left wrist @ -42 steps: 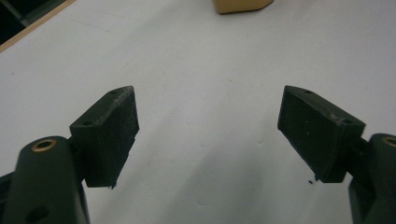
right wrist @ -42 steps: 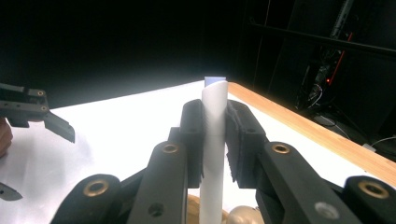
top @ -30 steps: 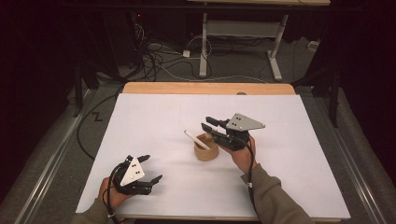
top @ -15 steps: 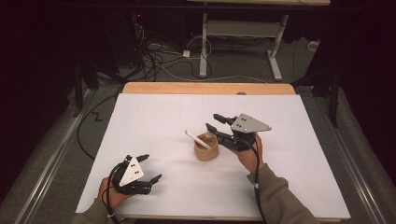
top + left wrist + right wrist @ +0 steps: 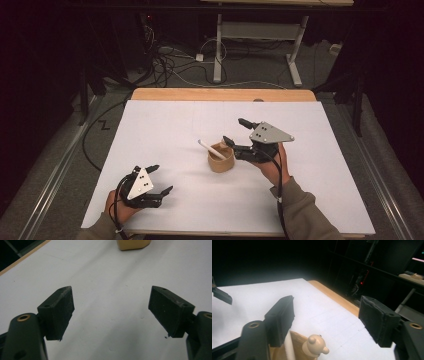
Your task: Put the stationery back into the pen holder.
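A tan cup point(image 5: 220, 161) stands mid-table on the white sheet point(image 5: 165, 125), and a white stick point(image 5: 210, 148) leans out of it toward the far left. My right gripper point(image 5: 235, 131) hovers just right of the cup, open, with nothing between its fingers. In the right gripper view the cup's rim point(image 5: 298, 342), the white stick point(image 5: 289, 350) and a small cream bear-shaped head point(image 5: 314, 347) sit low between the open jaws of the gripper point(image 5: 327, 315). My left gripper point(image 5: 162, 178) rests open near the front left edge. In its own view it point(image 5: 111, 312) is empty, with the cup point(image 5: 133, 243) far ahead.
The sheet covers a wooden table whose far edge point(image 5: 222, 94) shows bare. Beyond it lie floor cables point(image 5: 165, 60) and a white desk frame point(image 5: 255, 35). The left gripper's fingertip point(image 5: 222, 296) shows far off in the right gripper view.
My right gripper has drawn back to the right, away from the cup, staying open. The cup, the stick and the left gripper have not moved.
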Demonstrator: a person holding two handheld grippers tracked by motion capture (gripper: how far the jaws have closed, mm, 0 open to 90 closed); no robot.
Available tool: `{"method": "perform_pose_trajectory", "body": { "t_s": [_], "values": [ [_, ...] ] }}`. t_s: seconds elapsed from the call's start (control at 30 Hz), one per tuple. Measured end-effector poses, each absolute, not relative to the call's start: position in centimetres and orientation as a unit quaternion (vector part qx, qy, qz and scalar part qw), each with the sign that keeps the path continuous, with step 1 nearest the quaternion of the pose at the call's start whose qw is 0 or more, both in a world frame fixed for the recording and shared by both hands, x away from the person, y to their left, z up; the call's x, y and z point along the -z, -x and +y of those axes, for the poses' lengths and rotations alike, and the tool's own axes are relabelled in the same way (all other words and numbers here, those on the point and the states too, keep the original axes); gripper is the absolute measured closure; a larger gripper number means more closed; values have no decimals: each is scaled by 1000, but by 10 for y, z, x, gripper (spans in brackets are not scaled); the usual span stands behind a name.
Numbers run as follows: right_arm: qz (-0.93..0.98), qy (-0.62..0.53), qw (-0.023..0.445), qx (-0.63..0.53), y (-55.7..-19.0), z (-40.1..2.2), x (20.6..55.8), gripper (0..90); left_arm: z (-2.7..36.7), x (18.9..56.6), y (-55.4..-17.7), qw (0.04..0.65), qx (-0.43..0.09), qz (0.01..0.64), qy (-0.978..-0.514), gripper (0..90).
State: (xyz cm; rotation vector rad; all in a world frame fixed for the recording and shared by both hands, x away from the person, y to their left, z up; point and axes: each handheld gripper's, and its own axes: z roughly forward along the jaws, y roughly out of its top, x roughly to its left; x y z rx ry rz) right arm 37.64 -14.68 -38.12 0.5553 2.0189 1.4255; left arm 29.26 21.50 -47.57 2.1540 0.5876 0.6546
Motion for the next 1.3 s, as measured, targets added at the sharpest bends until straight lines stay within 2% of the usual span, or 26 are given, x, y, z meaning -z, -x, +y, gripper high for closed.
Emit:
{"method": "perform_pose_trajectory", "body": {
  "t_s": [0.33, 1.3],
  "values": [
    [767, -205, 305, -526, -369, -153, 375, 244, 215, 476, -292, 395, -259, 231, -851, 196],
    [780, -212, 327, -489, -344, -194, 373, 231, 214, 476, -293, 391, -259, 231, -852, 196]
  ]
}}
